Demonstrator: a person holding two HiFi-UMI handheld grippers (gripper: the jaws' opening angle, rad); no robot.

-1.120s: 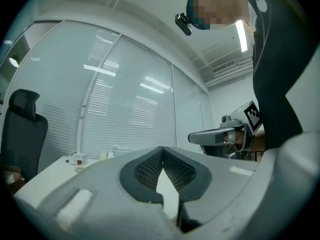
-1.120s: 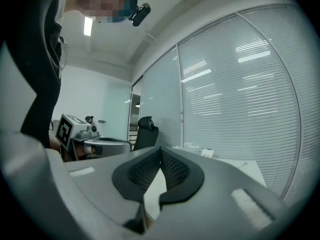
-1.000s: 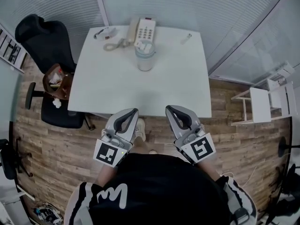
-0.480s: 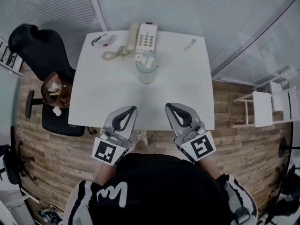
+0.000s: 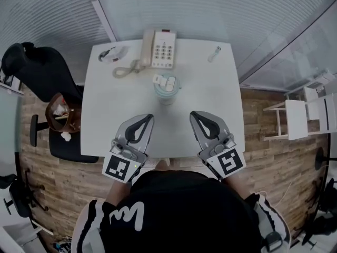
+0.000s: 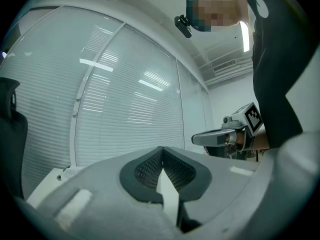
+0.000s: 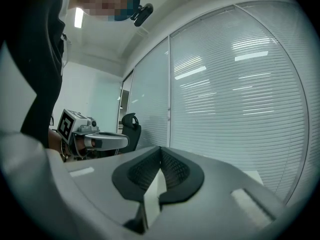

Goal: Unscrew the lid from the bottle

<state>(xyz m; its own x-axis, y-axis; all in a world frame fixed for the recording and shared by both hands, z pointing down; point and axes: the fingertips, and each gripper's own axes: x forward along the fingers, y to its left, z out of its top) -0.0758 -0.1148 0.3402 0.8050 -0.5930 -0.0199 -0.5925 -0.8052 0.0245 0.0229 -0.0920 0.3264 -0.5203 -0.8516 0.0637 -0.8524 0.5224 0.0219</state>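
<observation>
In the head view a pale green bottle (image 5: 167, 90) with its lid (image 5: 167, 81) on stands upright in the middle of the white table (image 5: 108, 115). My left gripper (image 5: 149, 118) is shut and empty over the table's near part, below and left of the bottle. My right gripper (image 5: 193, 115) is shut and empty below and right of it. Both are apart from the bottle. In the left gripper view the jaws (image 6: 161, 150) meet with nothing between them, and the right gripper (image 6: 220, 137) shows at the side. The right gripper view shows shut jaws (image 7: 160, 151) too. The bottle is hidden in both gripper views.
A white desk phone (image 5: 159, 48) with a coiled cord lies at the table's far edge, a small object (image 5: 112, 54) at the far left, a small tube (image 5: 214, 53) at the far right. A black office chair (image 5: 37, 78) stands left of the table, a white rack (image 5: 297, 115) at the right.
Both grippers have moved forward from the table's near edge to over the table, closer to the bottle. Their jaws stayed shut.
</observation>
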